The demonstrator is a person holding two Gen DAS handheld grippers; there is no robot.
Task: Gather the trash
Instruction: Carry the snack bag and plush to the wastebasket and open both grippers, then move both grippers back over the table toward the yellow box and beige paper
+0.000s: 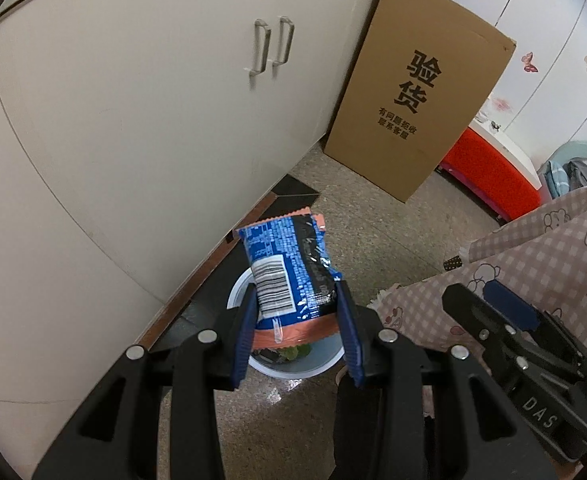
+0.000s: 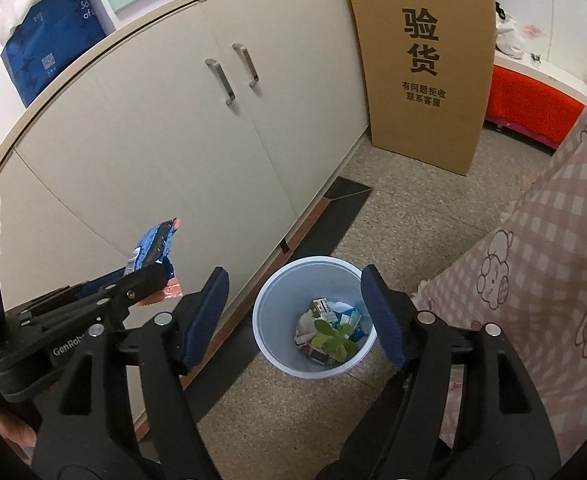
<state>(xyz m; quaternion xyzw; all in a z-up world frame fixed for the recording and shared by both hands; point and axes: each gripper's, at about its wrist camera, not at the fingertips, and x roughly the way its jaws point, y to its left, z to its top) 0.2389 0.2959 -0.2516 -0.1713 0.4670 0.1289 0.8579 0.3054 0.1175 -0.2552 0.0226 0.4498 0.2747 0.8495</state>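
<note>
My left gripper is nearest, its blue pads pressed on both sides of a blue wrapper with orange crimped ends and a barcode; the wrapper stands up between the pads, partly crushed. Just below it, half hidden by the wrapper, sits the white bin. From the right wrist view the same gripper comes in from the left, wrapper still pinched and held off to the left of the bin, not over its mouth.

My right gripper hangs above the bin with its jaws wide apart and nothing between them; the bin's mouth shows in the gap. Inside lie small cartons, paper scraps and a green leafy sprig.

The floor is speckled grey stone with a dark strip along the base of a cream cabinet, which has two metal handles on curved doors. A tall cardboard box with black printed characters stands at the cabinet's far end. Beyond it is a red bench. A pink checked cloth with cartoon figures hangs on the right, close to the bin. A blue-and-white bag rests on top of the cabinet.
</note>
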